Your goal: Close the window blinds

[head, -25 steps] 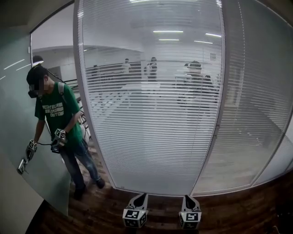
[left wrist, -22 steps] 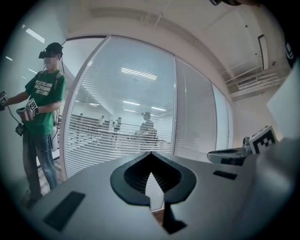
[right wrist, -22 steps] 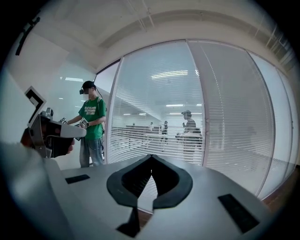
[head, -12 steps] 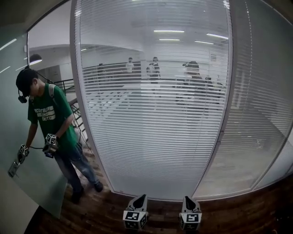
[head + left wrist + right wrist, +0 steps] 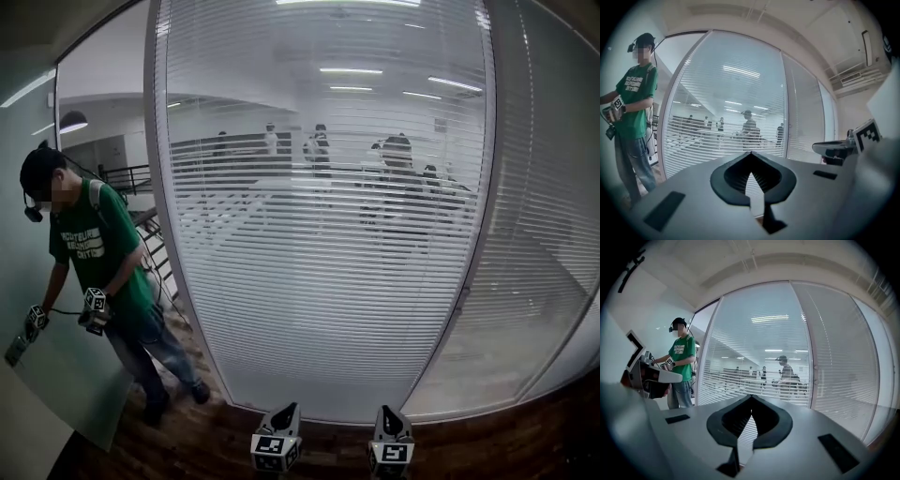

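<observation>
White blinds (image 5: pixel 319 234) here, fine horizontal slats striping pale grey all the way across. The person's T-shirt (image 5: pixel 94 248) is green with white lettering, over blue jeans (image 5: pixel 152 342), and the plank floor (image 5: pixel 225 441) is dark brown. Grey left gripper (image 5: pixel 291 408) and right gripper (image 5: pixel 385 411) carry white cubes (image 5: pixel 275 451) with black square markers.

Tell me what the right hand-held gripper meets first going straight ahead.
The right hand-held gripper would likely meet the blinds first; nothing shows between, though the distance is unclear.
</observation>
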Demonstrator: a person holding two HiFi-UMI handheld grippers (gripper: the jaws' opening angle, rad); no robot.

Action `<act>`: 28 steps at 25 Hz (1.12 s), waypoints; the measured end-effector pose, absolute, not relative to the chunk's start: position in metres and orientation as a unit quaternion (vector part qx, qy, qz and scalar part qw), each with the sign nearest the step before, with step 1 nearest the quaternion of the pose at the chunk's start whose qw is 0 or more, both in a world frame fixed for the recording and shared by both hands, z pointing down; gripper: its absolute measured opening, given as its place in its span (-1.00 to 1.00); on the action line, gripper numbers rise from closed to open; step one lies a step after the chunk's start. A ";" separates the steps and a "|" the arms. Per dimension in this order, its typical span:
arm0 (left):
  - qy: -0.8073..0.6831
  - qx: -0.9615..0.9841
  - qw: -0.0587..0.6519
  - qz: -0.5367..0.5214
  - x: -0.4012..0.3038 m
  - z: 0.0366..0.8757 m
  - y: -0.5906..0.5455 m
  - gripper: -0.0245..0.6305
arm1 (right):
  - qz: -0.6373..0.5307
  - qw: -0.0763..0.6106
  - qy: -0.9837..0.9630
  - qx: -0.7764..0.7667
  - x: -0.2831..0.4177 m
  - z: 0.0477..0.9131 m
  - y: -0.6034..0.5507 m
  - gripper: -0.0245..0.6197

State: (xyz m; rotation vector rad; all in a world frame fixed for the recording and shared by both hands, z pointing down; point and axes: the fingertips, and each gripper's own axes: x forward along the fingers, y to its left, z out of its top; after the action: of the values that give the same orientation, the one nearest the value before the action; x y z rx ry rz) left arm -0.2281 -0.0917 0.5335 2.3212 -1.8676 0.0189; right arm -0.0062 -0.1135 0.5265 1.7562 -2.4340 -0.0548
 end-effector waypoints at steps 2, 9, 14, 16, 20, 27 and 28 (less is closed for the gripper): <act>-0.624 0.778 0.077 0.001 -0.229 0.531 -0.093 -0.94 | -0.021 0.065 -0.812 0.580 -0.007 0.527 -0.116 -0.91; -0.607 0.791 0.079 -0.001 -0.237 0.525 -0.106 -0.94 | -0.009 0.071 -0.802 0.592 -0.018 0.528 -0.120 -0.91; -0.591 0.802 0.092 0.012 -0.255 0.535 -0.129 -0.94 | -0.008 0.082 -0.789 0.609 -0.033 0.525 -0.134 -0.91; -0.590 0.802 0.090 0.010 -0.253 0.536 -0.130 -0.94 | -0.002 0.090 -0.785 0.612 -0.028 0.525 -0.134 -0.91; -0.589 0.802 0.097 -0.004 -0.252 0.535 -0.134 -0.94 | -0.008 0.084 -0.788 0.611 -0.032 0.518 -0.140 -0.91; -0.581 0.808 0.094 -0.002 -0.234 0.531 -0.144 -0.94 | -0.005 0.068 -0.795 0.603 -0.029 0.512 -0.150 -0.91; -0.579 0.810 0.091 -0.002 -0.230 0.529 -0.148 -0.94 | -0.003 0.068 -0.795 0.603 -0.025 0.514 -0.151 -0.91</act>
State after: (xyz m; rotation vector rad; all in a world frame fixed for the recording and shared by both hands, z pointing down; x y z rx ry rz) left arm -0.2297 -0.1479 0.5286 2.4078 -1.7218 -0.0065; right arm -0.0252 -0.1513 0.5140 1.8167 -2.3936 -0.0090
